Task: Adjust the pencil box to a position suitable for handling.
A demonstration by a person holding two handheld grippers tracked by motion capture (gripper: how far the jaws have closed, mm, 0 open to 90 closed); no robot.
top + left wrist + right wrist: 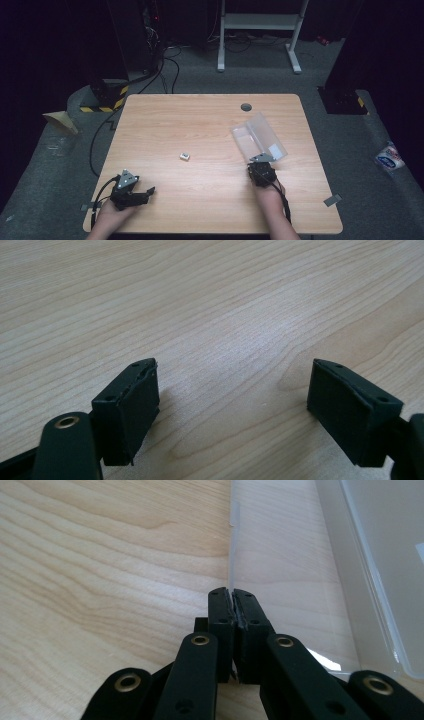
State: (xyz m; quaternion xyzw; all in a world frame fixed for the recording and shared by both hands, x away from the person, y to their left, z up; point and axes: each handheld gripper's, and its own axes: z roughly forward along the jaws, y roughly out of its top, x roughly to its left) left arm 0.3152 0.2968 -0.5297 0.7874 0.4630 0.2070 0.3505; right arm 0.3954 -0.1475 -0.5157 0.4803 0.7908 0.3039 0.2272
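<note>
One clear plastic case (258, 137), one small white block (185, 156), two grippers, one table (200, 120).

Left black two-jaw hand-held gripper (145, 192): matte black body topped by a grey three-cornered plate, black cable trailing from its rear; its blocky rectangular pads (129, 412) carry small recessed holes, and one brass-coloured rivet sits in the linkage. Right black two-jaw hand-held gripper (233, 596): flat black link bars with rounded ends, each with a brass-ringed pivot, and the same grey plate and black cable. The person's forearms are bare, with no sleeves.
</note>
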